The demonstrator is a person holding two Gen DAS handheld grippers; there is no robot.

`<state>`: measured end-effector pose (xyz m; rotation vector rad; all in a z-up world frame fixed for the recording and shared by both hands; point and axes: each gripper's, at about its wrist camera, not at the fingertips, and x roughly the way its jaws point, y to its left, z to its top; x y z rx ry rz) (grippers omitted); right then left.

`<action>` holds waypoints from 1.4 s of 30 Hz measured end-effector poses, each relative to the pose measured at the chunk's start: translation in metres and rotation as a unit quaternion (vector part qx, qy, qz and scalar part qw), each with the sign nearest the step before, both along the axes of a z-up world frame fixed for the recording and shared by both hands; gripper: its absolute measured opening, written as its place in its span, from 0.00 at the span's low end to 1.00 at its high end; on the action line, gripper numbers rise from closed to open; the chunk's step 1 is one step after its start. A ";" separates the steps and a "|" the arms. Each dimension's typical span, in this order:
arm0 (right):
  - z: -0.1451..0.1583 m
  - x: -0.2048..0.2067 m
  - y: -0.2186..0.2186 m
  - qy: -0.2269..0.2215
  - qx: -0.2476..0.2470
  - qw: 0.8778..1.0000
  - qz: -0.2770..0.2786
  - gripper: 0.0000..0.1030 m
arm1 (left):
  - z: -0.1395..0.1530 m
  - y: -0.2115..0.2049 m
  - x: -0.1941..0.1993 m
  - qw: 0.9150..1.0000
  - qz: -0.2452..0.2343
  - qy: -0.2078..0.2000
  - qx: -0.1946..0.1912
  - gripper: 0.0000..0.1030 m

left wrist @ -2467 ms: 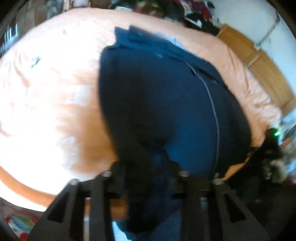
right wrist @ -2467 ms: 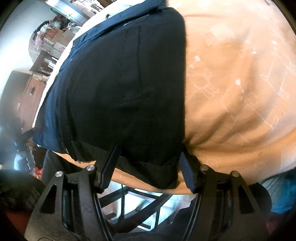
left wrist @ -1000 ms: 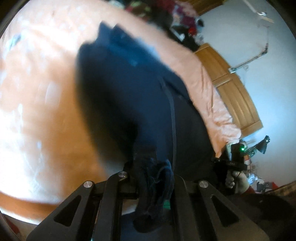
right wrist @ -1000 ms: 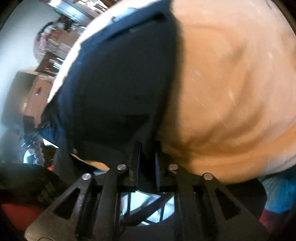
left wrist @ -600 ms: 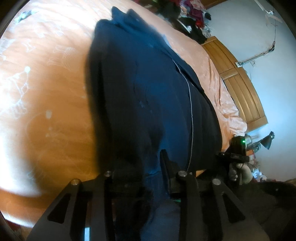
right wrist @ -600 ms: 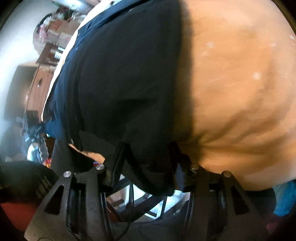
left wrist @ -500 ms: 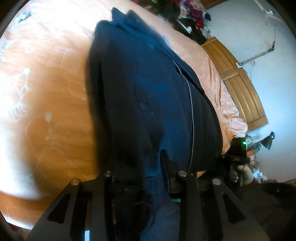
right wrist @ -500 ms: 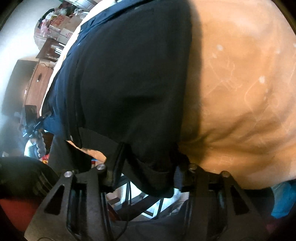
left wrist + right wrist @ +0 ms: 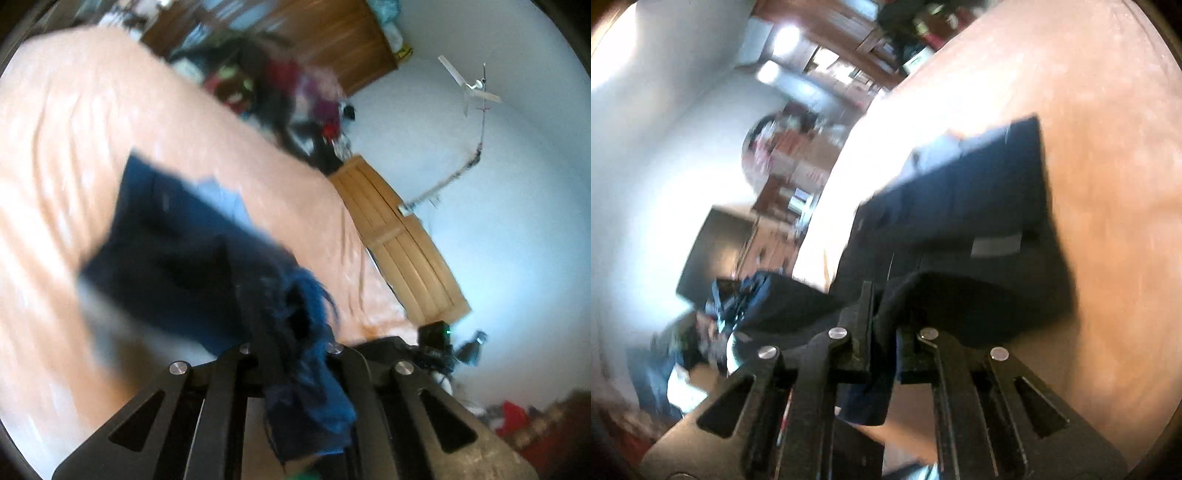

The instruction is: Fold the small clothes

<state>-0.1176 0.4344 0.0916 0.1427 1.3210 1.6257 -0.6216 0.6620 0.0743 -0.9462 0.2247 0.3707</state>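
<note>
A dark navy garment [image 9: 177, 251] lies on the peach bed sheet [image 9: 66, 122], its near end lifted off the bed. My left gripper [image 9: 291, 347] is shut on a bunched, frayed blue edge of it [image 9: 306, 398]. In the right wrist view the same navy garment [image 9: 979, 206] stretches away over the sheet, and my right gripper [image 9: 884, 339] is shut on its other near corner. A pale label [image 9: 995, 245] shows on the cloth. Both views are motion-blurred.
A pile of mixed clothes [image 9: 280, 85] lies at the far end of the bed. A wooden wardrobe [image 9: 402, 240] stands by the white wall. In the right wrist view, cluttered shelves [image 9: 798, 162] and a dark cabinet [image 9: 713, 247] stand beyond the bed's edge.
Both grippers have closed on the garment's near edge and lifted it up and forward; the cloth now looks shorter on the bed, and both cameras tilted upward towards the room.
</note>
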 end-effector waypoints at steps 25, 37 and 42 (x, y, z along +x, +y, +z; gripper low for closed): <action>-0.152 0.101 0.206 -0.215 -0.143 0.965 -0.052 0.68 | -0.111 0.245 0.090 0.952 0.168 0.255 0.035 0.99; -0.137 0.064 0.135 -0.241 -0.163 0.955 -0.064 0.68 | -0.187 0.141 0.022 0.928 0.199 0.314 -0.032 0.88; -0.116 0.025 0.074 -0.250 -0.142 0.953 -0.097 0.74 | -0.159 0.079 0.009 0.946 0.175 0.272 -0.029 0.87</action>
